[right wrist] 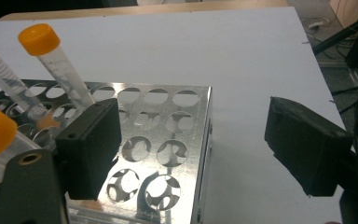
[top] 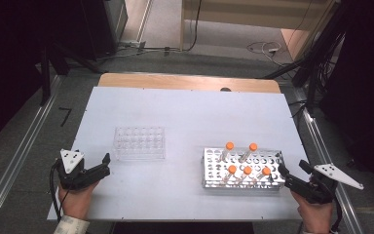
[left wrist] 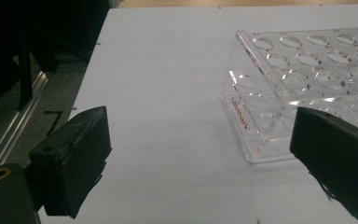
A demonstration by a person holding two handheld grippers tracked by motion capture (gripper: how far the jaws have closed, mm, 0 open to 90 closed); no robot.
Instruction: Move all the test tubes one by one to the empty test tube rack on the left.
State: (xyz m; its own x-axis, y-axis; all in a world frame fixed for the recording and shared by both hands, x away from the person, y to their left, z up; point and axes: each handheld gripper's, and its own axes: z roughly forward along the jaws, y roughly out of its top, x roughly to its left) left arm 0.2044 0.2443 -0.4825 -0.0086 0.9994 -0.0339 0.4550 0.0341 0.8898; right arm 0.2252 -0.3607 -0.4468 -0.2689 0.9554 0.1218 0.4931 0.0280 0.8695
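I have both grippers low at the near edge. My left gripper point(top: 106, 164) has its jaws wide with nothing between them, just short of the clear tray point(top: 140, 142). My right gripper point(top: 292, 171) is equally wide and empty, beside the metal rack point(top: 214, 168) holding five orange-capped tubes point(top: 247, 171). Beyond lies bare table point(top: 190, 112).

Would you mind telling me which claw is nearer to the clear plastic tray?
The left claw is nearer, just left of the clear plastic tray. The right claw sits far right, beside the metal rack.
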